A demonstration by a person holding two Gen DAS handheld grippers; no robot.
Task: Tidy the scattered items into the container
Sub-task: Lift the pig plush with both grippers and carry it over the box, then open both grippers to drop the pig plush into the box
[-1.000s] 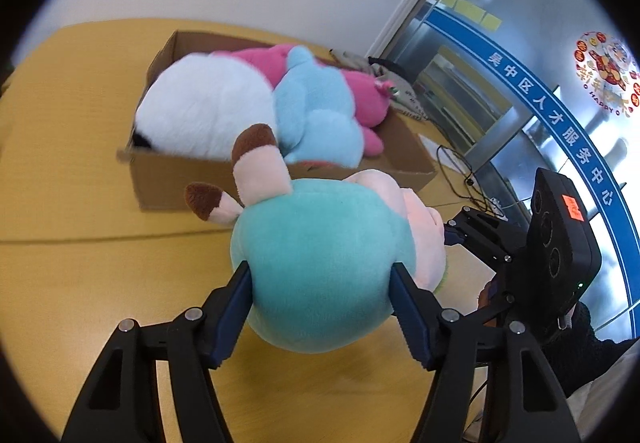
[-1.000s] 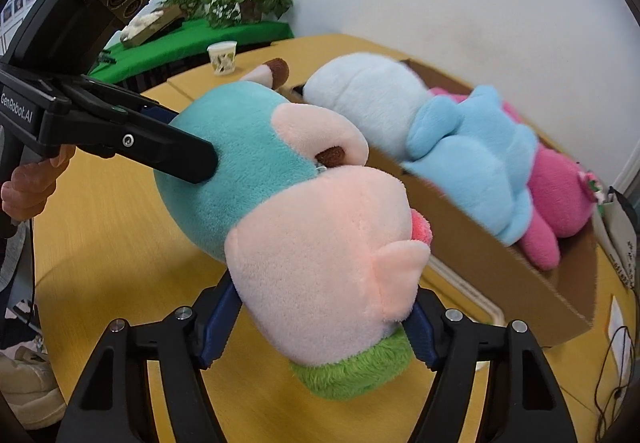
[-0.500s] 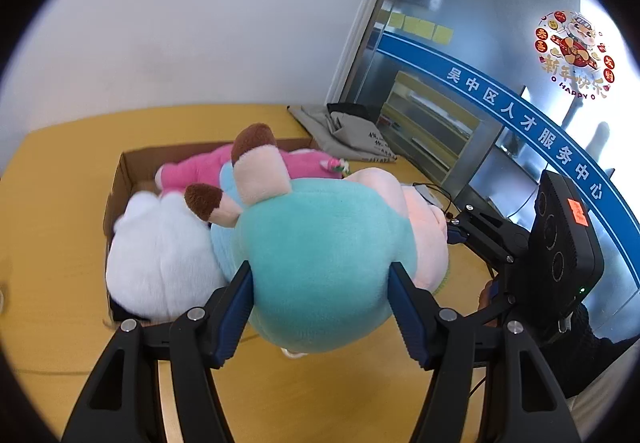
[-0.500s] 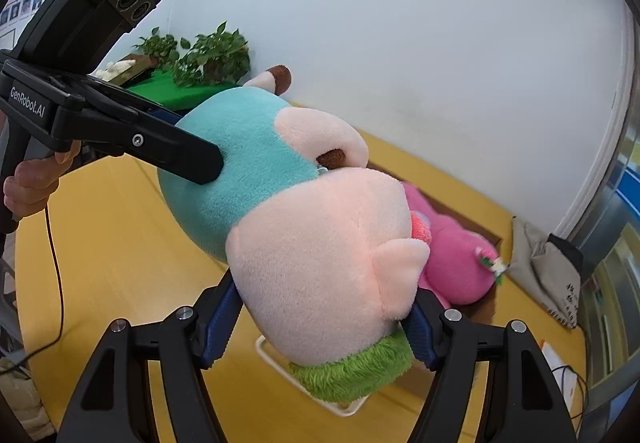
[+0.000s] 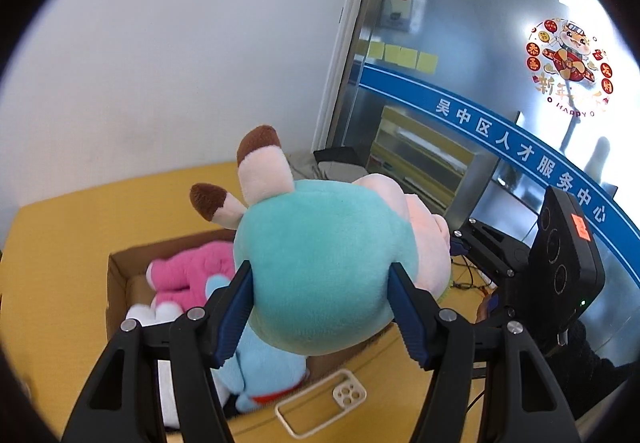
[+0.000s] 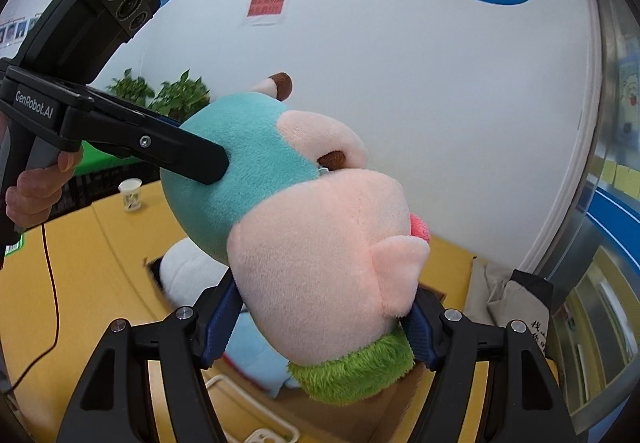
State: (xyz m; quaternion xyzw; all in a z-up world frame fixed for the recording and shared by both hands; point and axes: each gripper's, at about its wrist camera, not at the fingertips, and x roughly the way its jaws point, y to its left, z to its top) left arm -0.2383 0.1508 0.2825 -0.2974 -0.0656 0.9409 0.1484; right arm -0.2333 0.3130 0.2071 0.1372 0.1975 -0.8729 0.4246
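Observation:
A large teal and pink plush toy (image 5: 320, 263) with brown-tipped horns is held in the air by both grippers. My left gripper (image 5: 324, 315) is shut on its teal head. My right gripper (image 6: 320, 323) is shut on its pink snout (image 6: 320, 267), above its green collar. The toy hangs over a cardboard box (image 5: 116, 283) on the yellow table. In the box lie a pink plush (image 5: 188, 271), a light blue plush (image 5: 264, 371) and a white plush (image 6: 184, 271). The toy hides most of the box.
A clear phone case (image 5: 320, 403) lies on the table in front of the box. A paper cup (image 6: 131, 195) stands at the far left. A grey bag (image 6: 504, 303) lies by the wall. Cables (image 5: 468, 283) run at the right. Green plants (image 6: 160, 95) stand behind.
Both grippers have lifted the teal plush higher and carried it from in front of the box to above it. The views have tilted up toward the wall.

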